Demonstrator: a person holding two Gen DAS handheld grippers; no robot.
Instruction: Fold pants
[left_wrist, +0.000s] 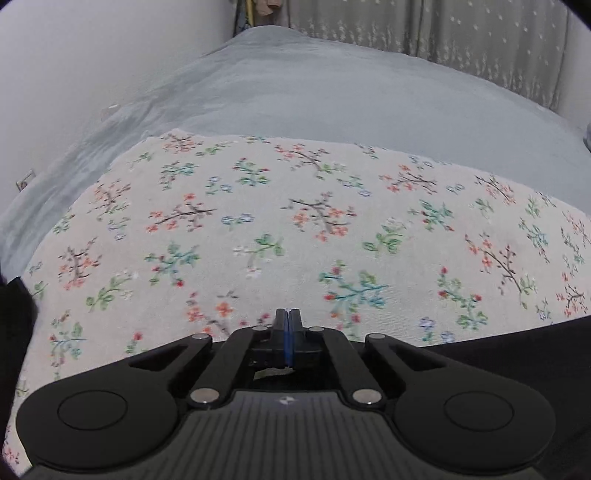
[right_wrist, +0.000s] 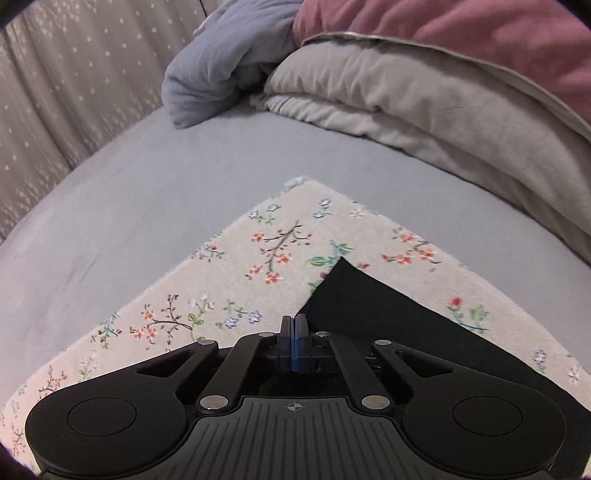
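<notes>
The black pants lie on a floral cloth spread over the bed. In the right wrist view a pointed corner of the pants (right_wrist: 354, 295) shows just right of my right gripper (right_wrist: 294, 321), which is shut and empty beside that edge. In the left wrist view my left gripper (left_wrist: 288, 317) is shut with nothing between its fingers, above the floral cloth (left_wrist: 258, 221). Black fabric of the pants (left_wrist: 517, 339) shows at the lower right and also at the far left edge (left_wrist: 14, 314).
The grey-blue bedsheet (left_wrist: 314, 92) reaches to a white wall on the left and a patterned curtain (left_wrist: 461, 33) behind. In the right wrist view a blue pillow (right_wrist: 221, 66) and a folded beige and pink quilt (right_wrist: 443, 92) lie beyond the floral cloth (right_wrist: 240, 277).
</notes>
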